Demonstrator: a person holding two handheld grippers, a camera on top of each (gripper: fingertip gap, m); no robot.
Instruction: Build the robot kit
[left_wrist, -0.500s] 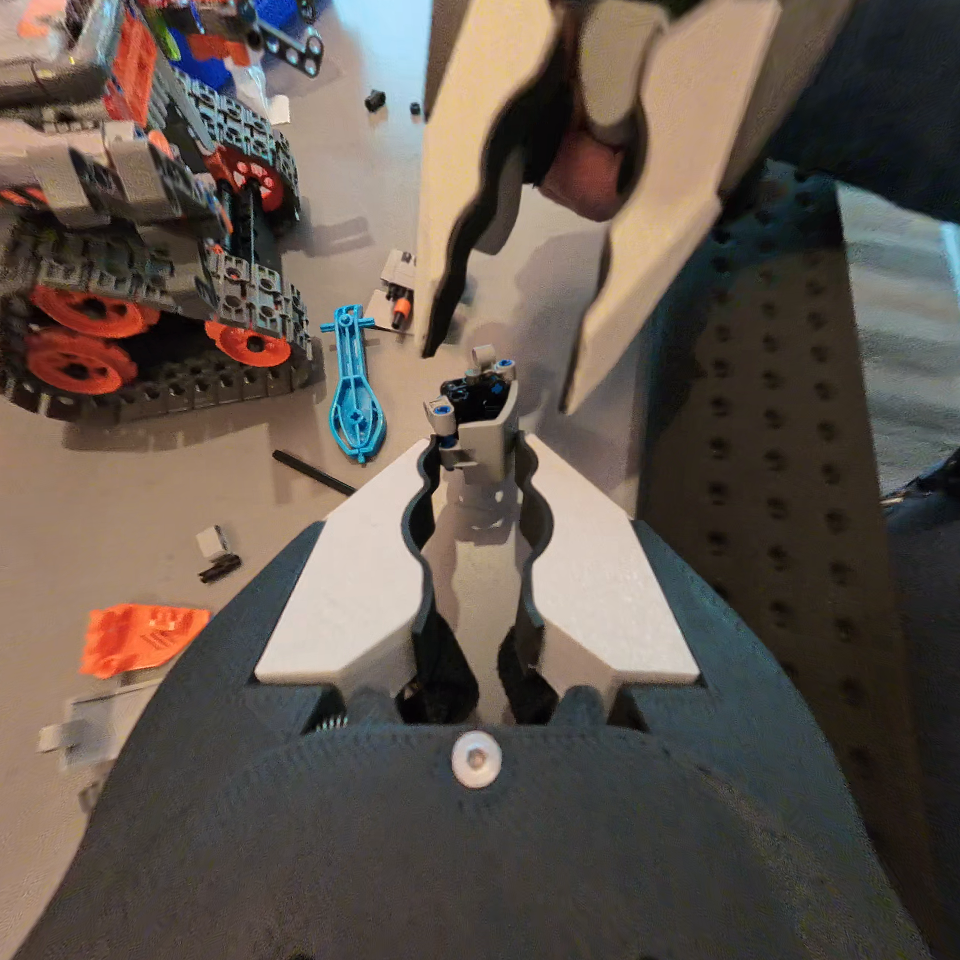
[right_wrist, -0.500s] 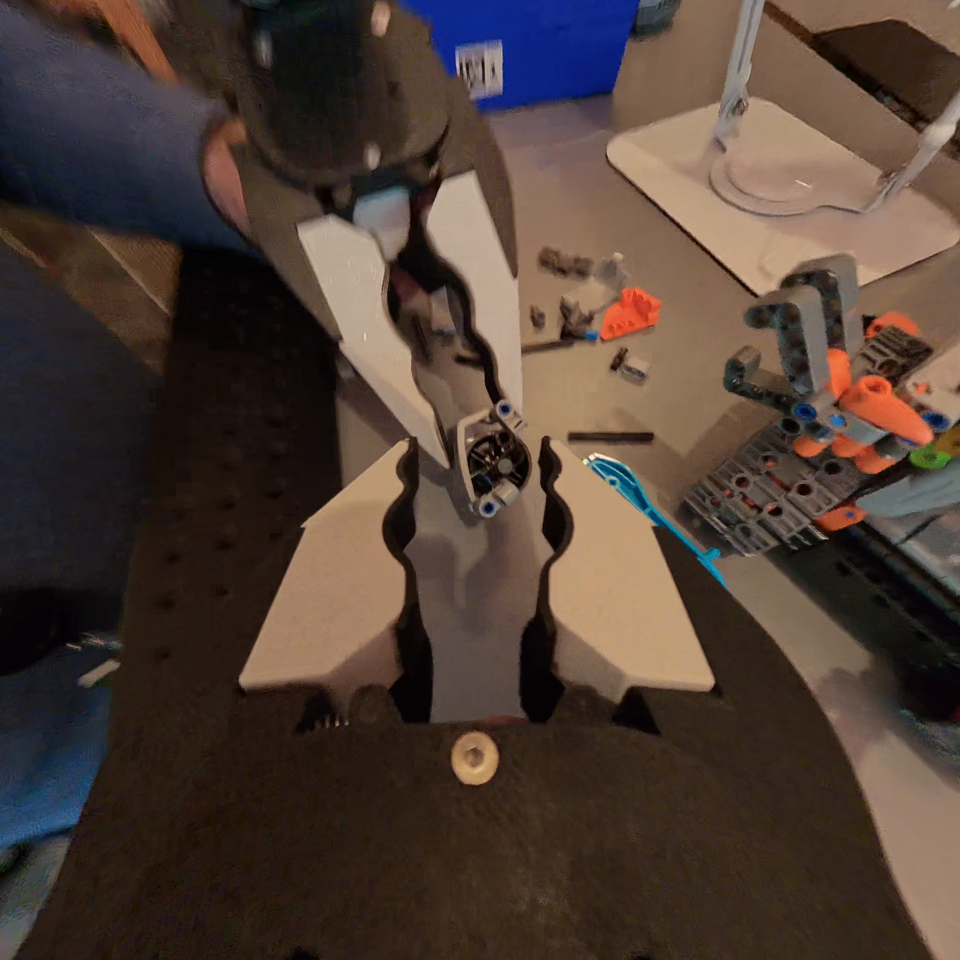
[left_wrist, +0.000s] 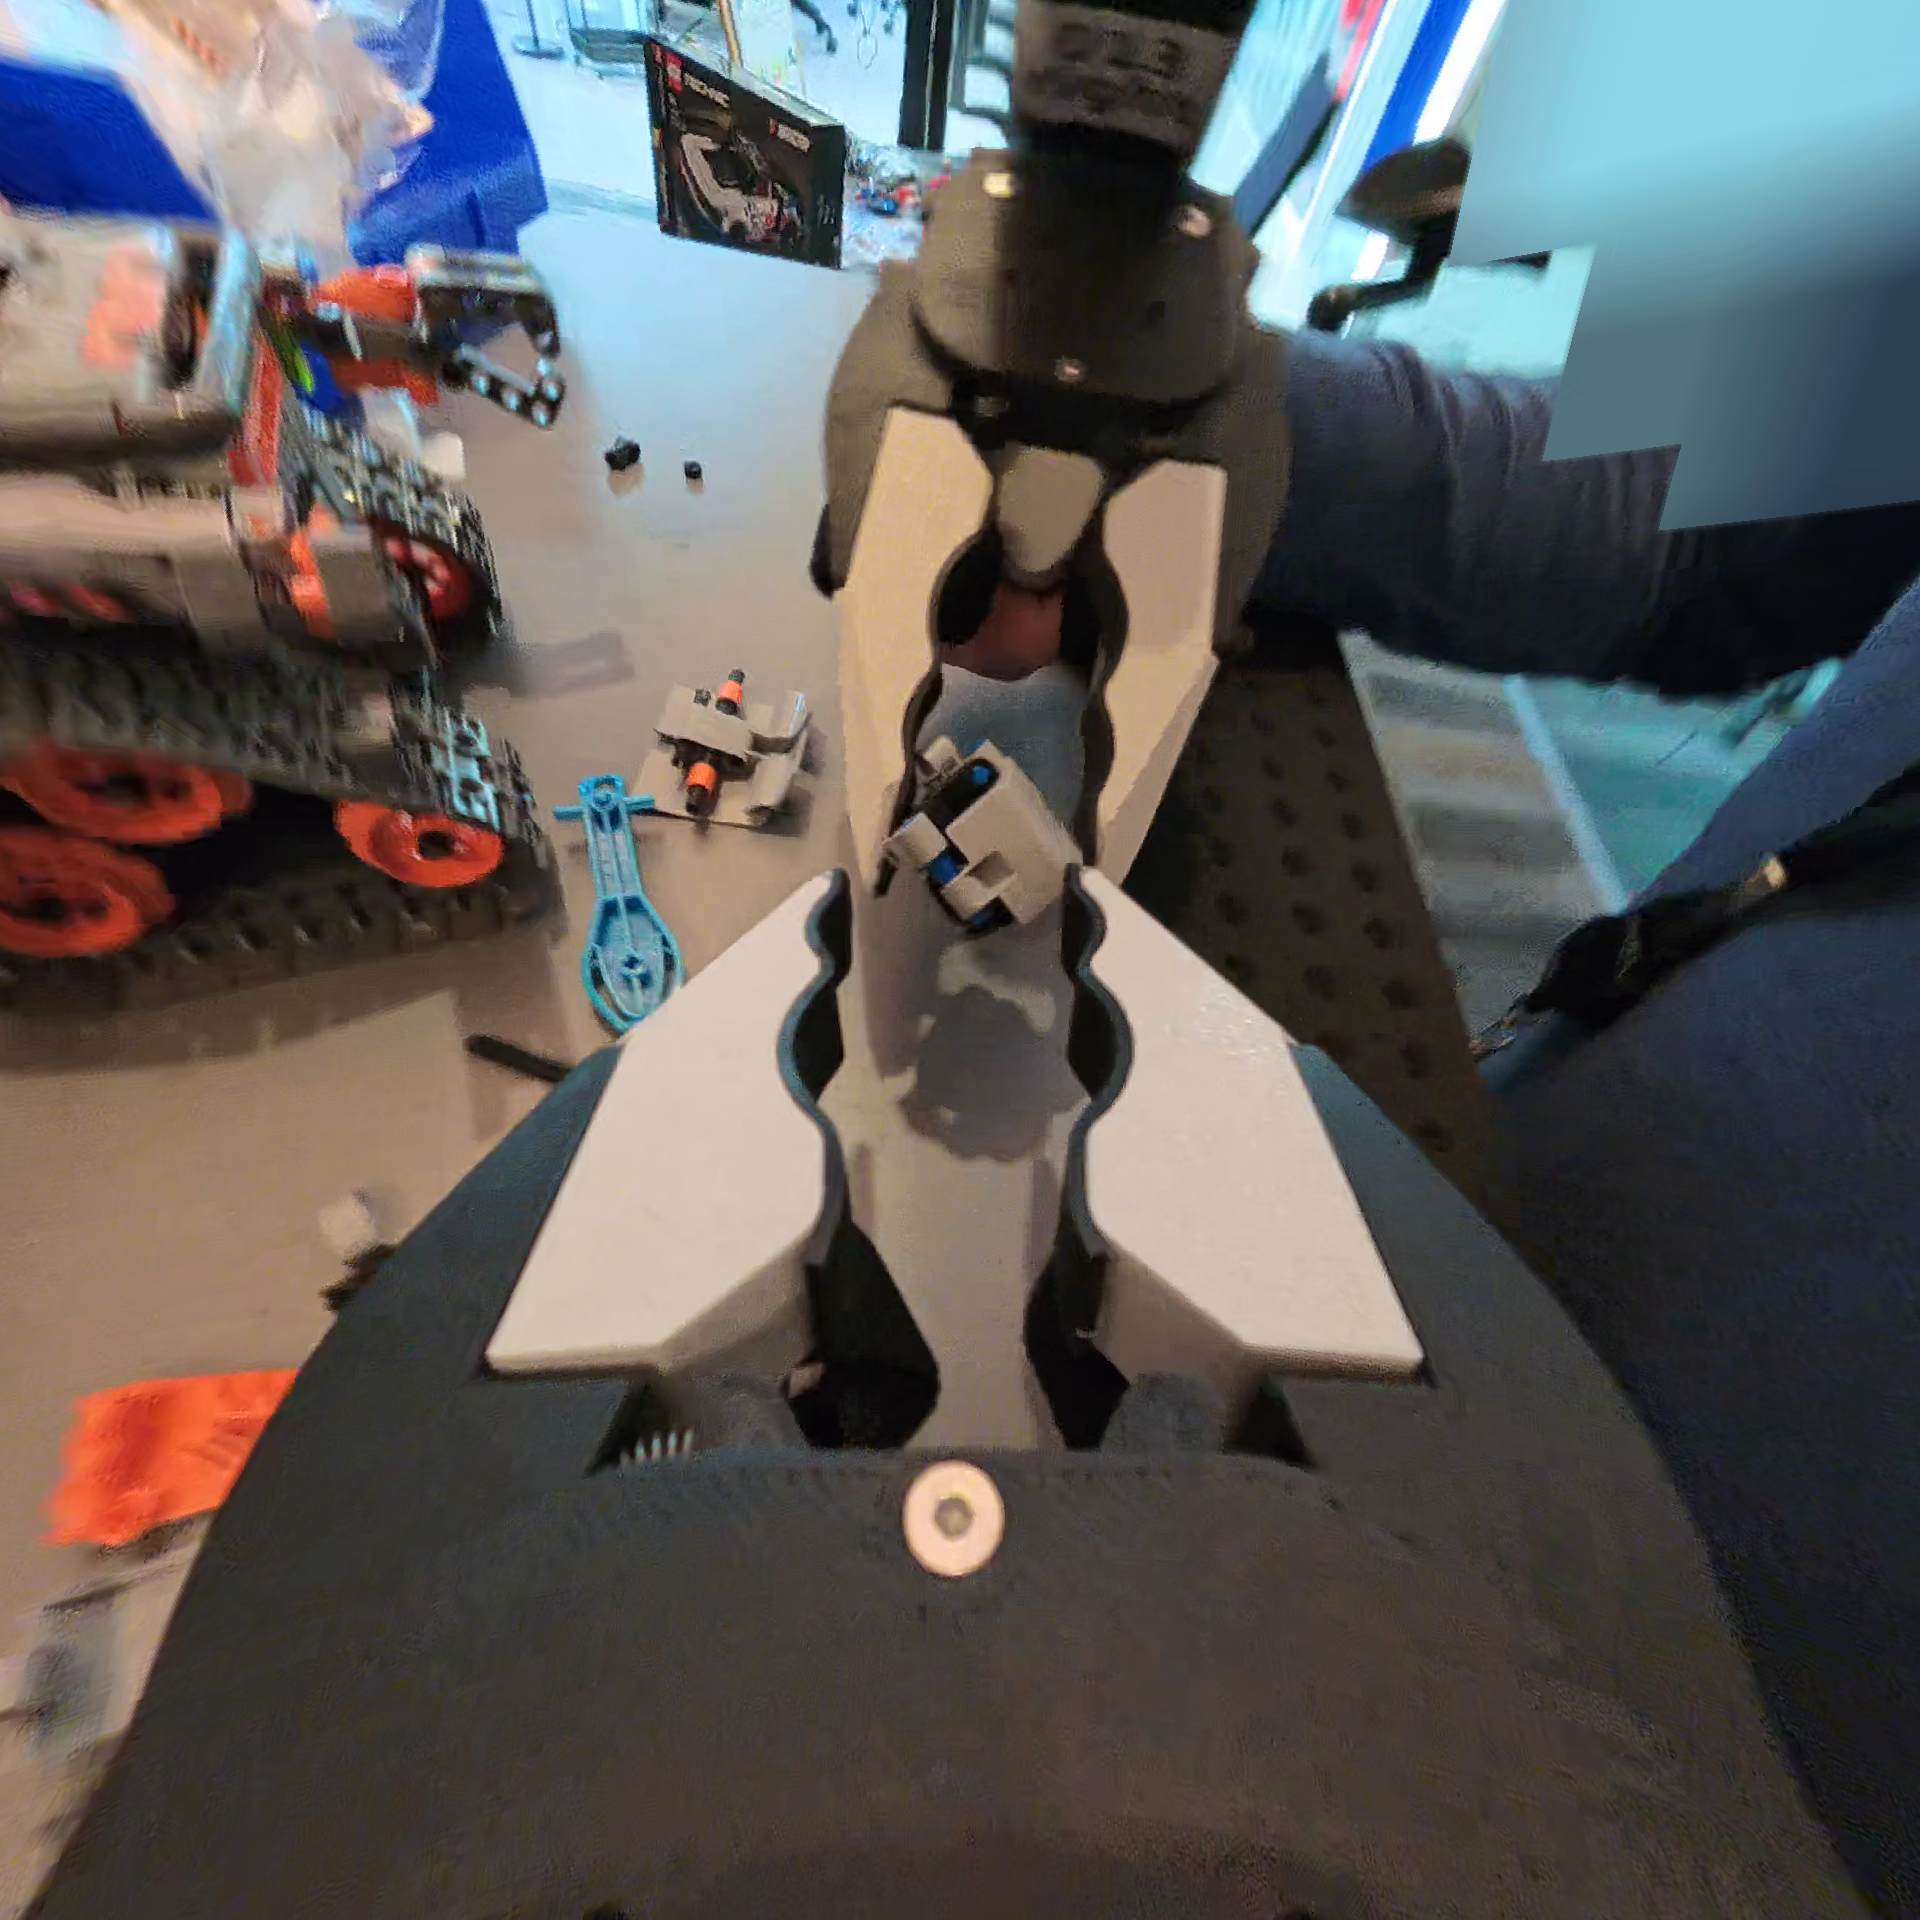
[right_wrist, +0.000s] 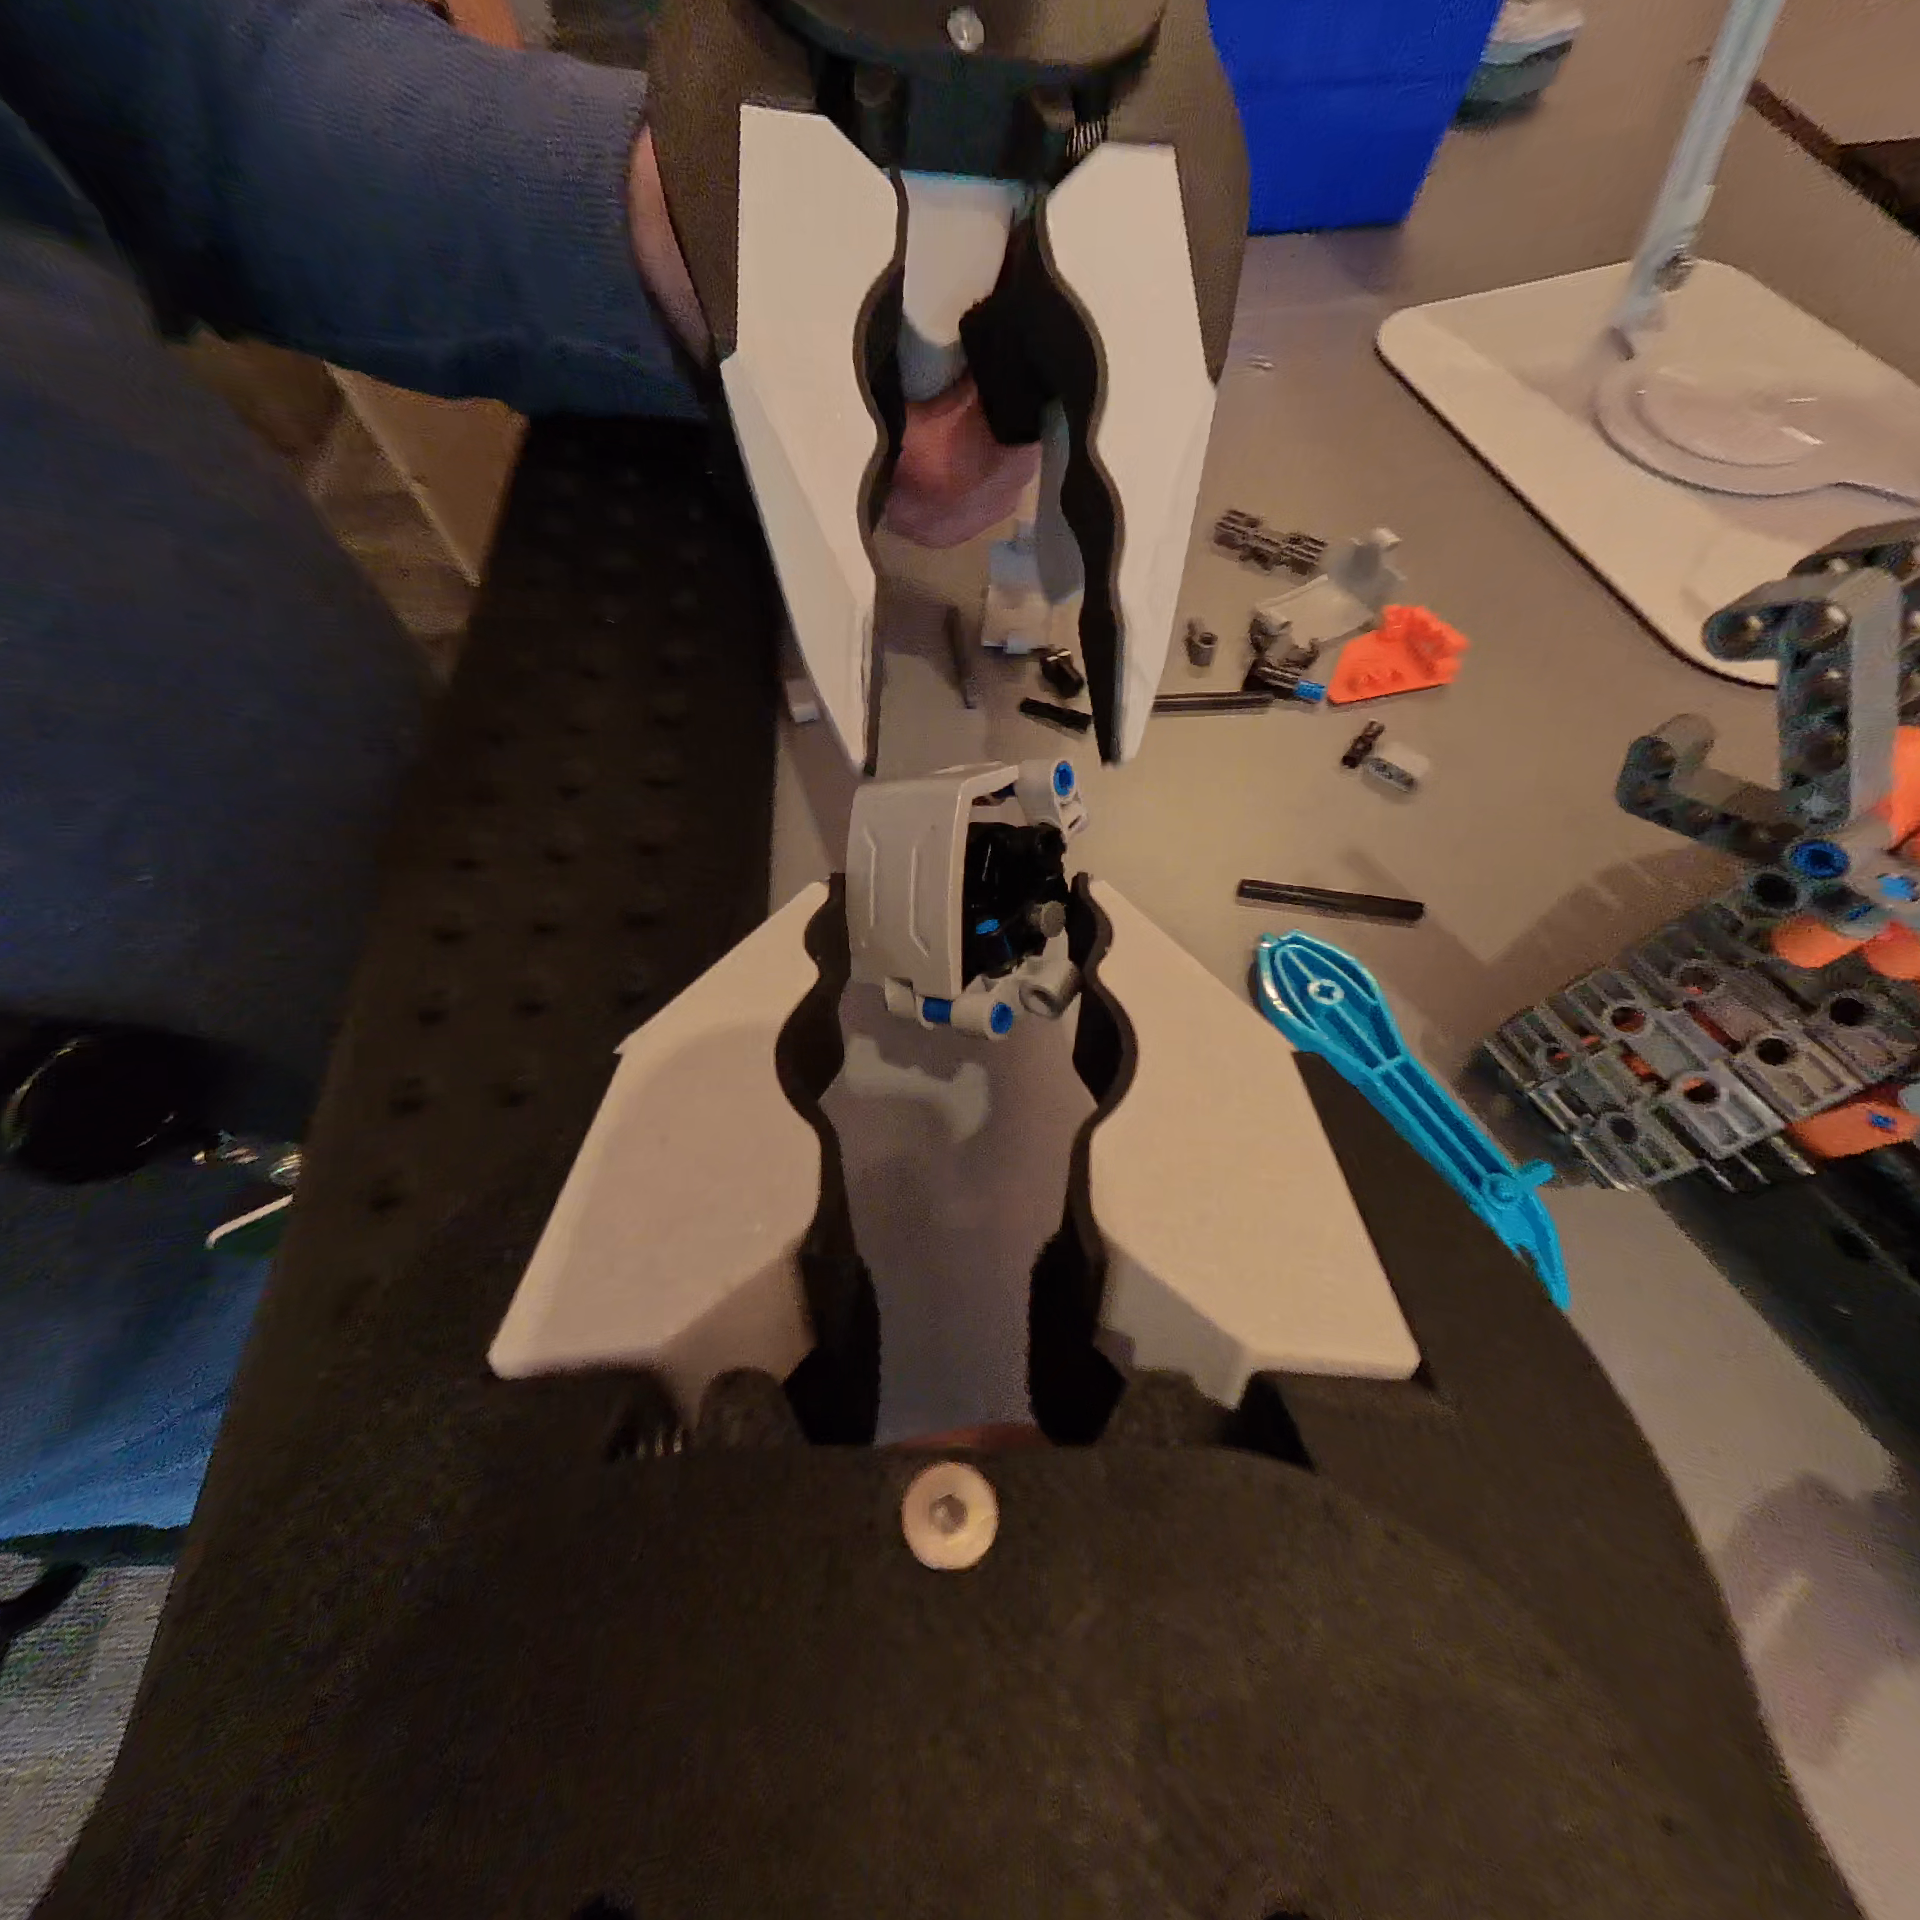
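Note:
A small grey assembly (right_wrist: 904, 894) with black parts and blue pins sits between the fingertips of my right gripper (right_wrist: 956, 888), which is shut on it. It also shows in the left wrist view (left_wrist: 987, 831), where the right gripper (left_wrist: 982, 873) comes down from above. My left gripper (left_wrist: 954, 883) is open and empty, its tips just short of the assembly. In the right wrist view the left gripper (right_wrist: 987, 758) faces mine tip to tip, a small gap away from the assembly. Both are held above the grey table.
A tracked model with orange wheels (left_wrist: 260, 748) stands at the left. A blue tool (right_wrist: 1392, 1091), a black axle (right_wrist: 1330, 899), an orange piece (right_wrist: 1397, 665) and small loose parts lie on the table. A black perforated board (right_wrist: 582, 831) lies beside them. A white lamp base (right_wrist: 1662, 416) stands behind. The grippers are tip to tip, or close to it.
The assembly has passed from my left gripper to my right. The left fingers have opened and drawn back slightly; the right fingers have closed on it.

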